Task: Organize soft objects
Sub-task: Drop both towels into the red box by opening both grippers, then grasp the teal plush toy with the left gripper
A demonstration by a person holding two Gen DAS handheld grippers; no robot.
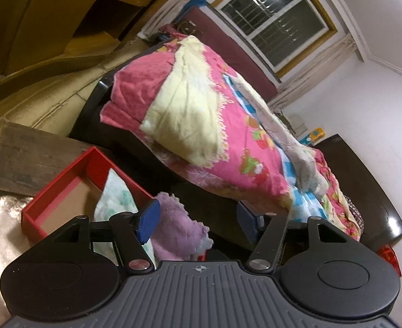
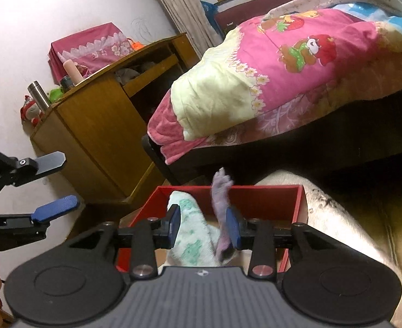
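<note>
Right wrist view showed a red box (image 2: pixel 296 199) open at the top, sitting on a pale cloth-covered surface (image 2: pixel 345 218) just in front of a bed (image 2: pixel 296 63) with a pink cartoon quilt. Inside the box lay a white towel with green print (image 2: pixel 192 235), heaped toward the near left corner. A purple fluffy cloth (image 2: pixel 221 205) hung over the box with its tip pointing up, apparently so that it would fall in beside the towel. The right claw (image 2: pixel 203 225) stood narrowly parted; its right pad touched the purple cloth, while the left pad stood apart from it against the towel, so the grip looked released or nearly so. The left claw (image 2: pixel 55 184), at the left edge, stood wide with nothing between its fingers. Left wrist view showed the same purple cloth (image 1: pixel 179 229) draped at the near end of the red box (image 1: pixel 72 175), touching the left claw's (image 1: pixel 198 224) left pad only, the jaws spread wide and gripping nothing.
</note>
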